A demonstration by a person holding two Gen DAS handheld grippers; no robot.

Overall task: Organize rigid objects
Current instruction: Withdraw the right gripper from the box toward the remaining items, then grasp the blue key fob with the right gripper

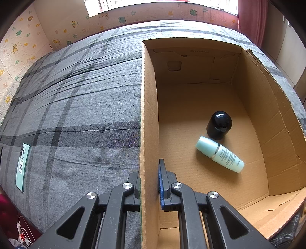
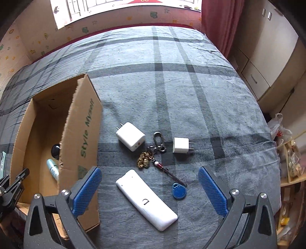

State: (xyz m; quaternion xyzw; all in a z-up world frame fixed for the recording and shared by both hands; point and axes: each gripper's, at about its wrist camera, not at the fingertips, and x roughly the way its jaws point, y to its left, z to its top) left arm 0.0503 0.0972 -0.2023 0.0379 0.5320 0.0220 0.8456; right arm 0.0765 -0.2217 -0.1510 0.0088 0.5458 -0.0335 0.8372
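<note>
Left wrist view: the left gripper (image 1: pixel 151 183) is clamped on the side wall of the cardboard box (image 1: pixel 148 115), lower centre. Inside, centre right, lie a black cap (image 1: pixel 219 124) and a pale green bottle (image 1: pixel 220 154).

Right wrist view: the right gripper (image 2: pixel 150 188) hangs with its fingers wide apart over a white remote (image 2: pixel 146 199), two chargers (image 2: pixel 130 136) and a keychain (image 2: pixel 158 153) on the bed (image 2: pixel 191 86).

Grey plaid bed cover (image 2: pixel 191 92), cartoon-patterned wall (image 1: pixel 23 44), bright window (image 2: pixel 114 5), red curtain (image 2: pixel 216 24), beige cabinets (image 2: pixel 267 57)
</note>
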